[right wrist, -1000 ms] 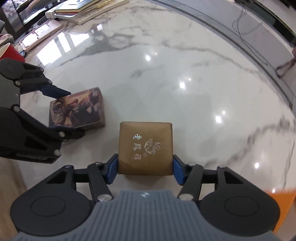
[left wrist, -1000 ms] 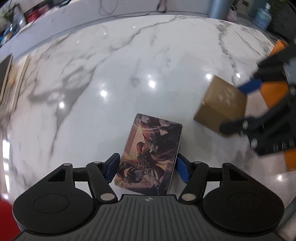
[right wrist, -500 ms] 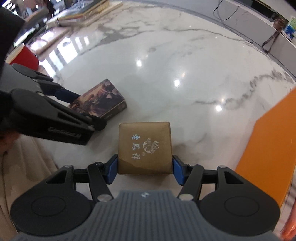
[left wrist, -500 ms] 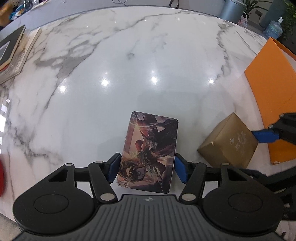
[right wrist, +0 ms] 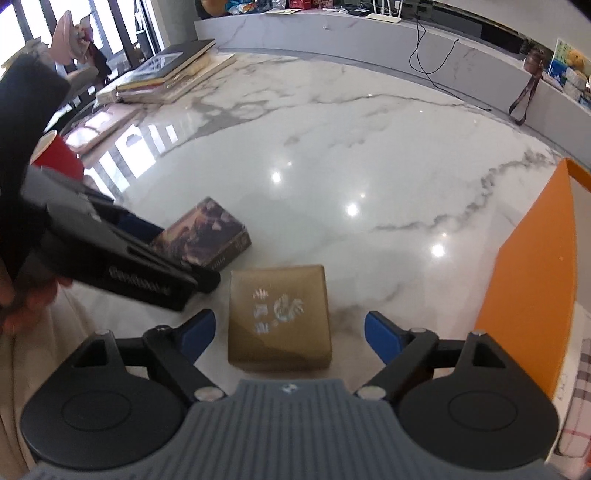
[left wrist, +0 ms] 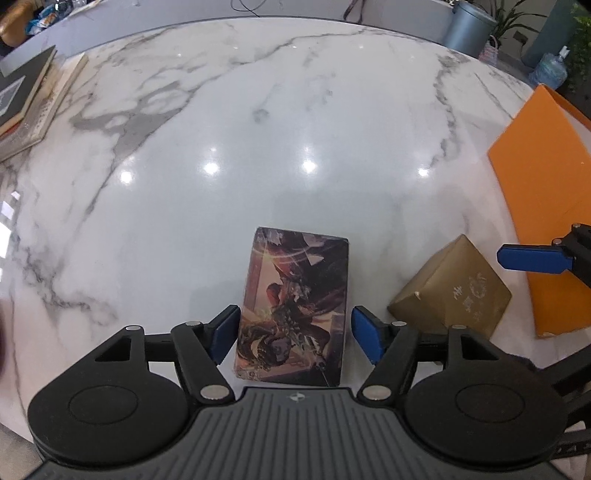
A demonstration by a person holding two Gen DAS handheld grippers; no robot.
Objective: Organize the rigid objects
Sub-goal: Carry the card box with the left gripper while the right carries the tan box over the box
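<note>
On the marble tabletop [left wrist: 295, 129], the left gripper [left wrist: 293, 334] has its jaws released around the picture box [left wrist: 293, 302]. Just right, the gold box [right wrist: 279, 317] lies between the right gripper's [right wrist: 290, 336] released jaws, near the orange box [right wrist: 535, 280].

Stacked books [right wrist: 168, 72] lying at far left edge of marble tabletop [left wrist: 295, 122]; red cup [right wrist: 59, 157] standing near them; grey bin [left wrist: 469, 27] and water jug [left wrist: 548, 70] sitting beyond table; black cable [right wrist: 430, 50] trailing down grey counter [right wrist: 369, 40]
</note>
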